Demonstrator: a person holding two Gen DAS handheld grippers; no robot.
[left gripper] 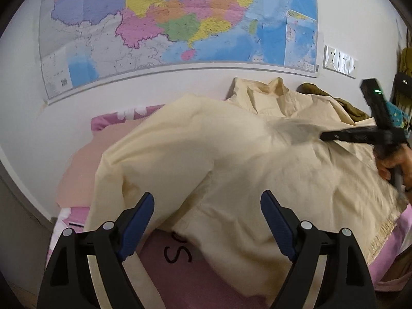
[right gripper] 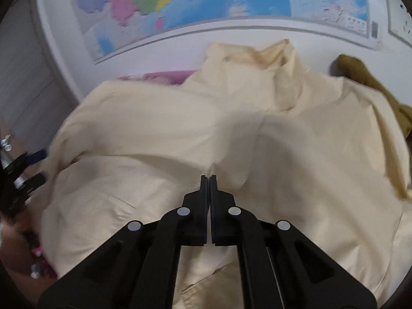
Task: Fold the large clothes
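Pinching a fold of the cream garment on the bed, the right gripper is closed; the left gripper gapes wide, empty, over its frayed hem, pink sheet bare below.

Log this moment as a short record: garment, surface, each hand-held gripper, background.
garment: cream shirt, collar toward the wall, one side folded over, lying rumpled
surface: pink bed cover with dark lettering
left hand-held gripper: open, jaws wide above the shirt's near edge, nothing between them
right hand-held gripper: shut, tips at a fold of the shirt; whether cloth is pinched cannot be told
other cloth: olive garment beside the collar
background: wall map above the bed
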